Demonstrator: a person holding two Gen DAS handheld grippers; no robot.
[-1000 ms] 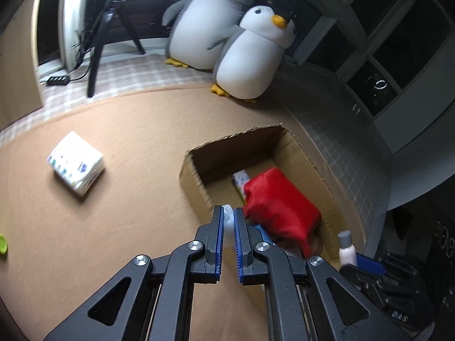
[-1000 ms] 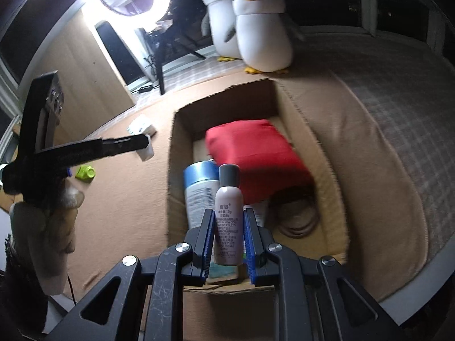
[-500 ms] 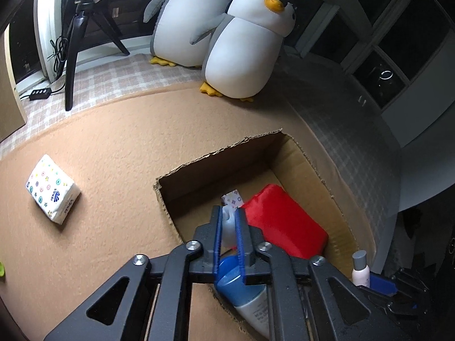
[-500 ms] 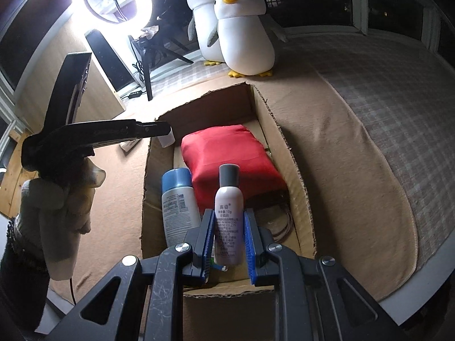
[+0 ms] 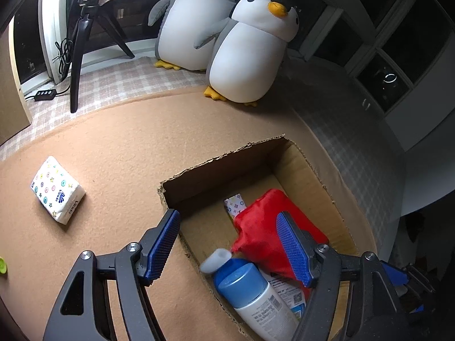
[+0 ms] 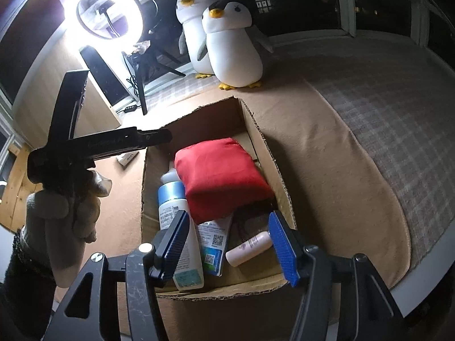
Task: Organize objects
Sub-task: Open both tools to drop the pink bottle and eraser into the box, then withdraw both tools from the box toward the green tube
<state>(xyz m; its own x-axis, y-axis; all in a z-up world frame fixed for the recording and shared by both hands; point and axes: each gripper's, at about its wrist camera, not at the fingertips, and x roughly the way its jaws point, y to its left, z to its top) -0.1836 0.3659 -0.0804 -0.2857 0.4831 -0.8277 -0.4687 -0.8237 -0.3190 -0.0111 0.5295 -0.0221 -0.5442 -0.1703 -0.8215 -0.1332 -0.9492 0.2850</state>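
Note:
An open cardboard box (image 5: 310,167) (image 6: 261,139) sits on the tan mat. It holds a red pouch (image 5: 264,221) (image 6: 219,176), a blue-capped white bottle (image 5: 256,298) (image 6: 176,218), a small white bottle (image 5: 214,260) (image 6: 169,174) and a pink bottle (image 6: 248,247) lying on its side. My left gripper (image 5: 230,244) is open and empty above the box's near left part. My right gripper (image 6: 227,244) is open and empty above the box's near end, just over the pink bottle. A tissue pack (image 5: 57,189) lies on the mat left of the box.
Two plush penguins (image 5: 250,51) (image 6: 227,45) stand behind the box. A ring light (image 6: 103,14) on a tripod (image 5: 82,45) stands at the back left. A green object (image 5: 2,265) lies at the left edge. A checked cloth (image 6: 384,108) covers the right side.
Both grippers opened. The left one let go of the small white bottle, which now lies in the box. The right one let go of the pink bottle, which now lies in the box.

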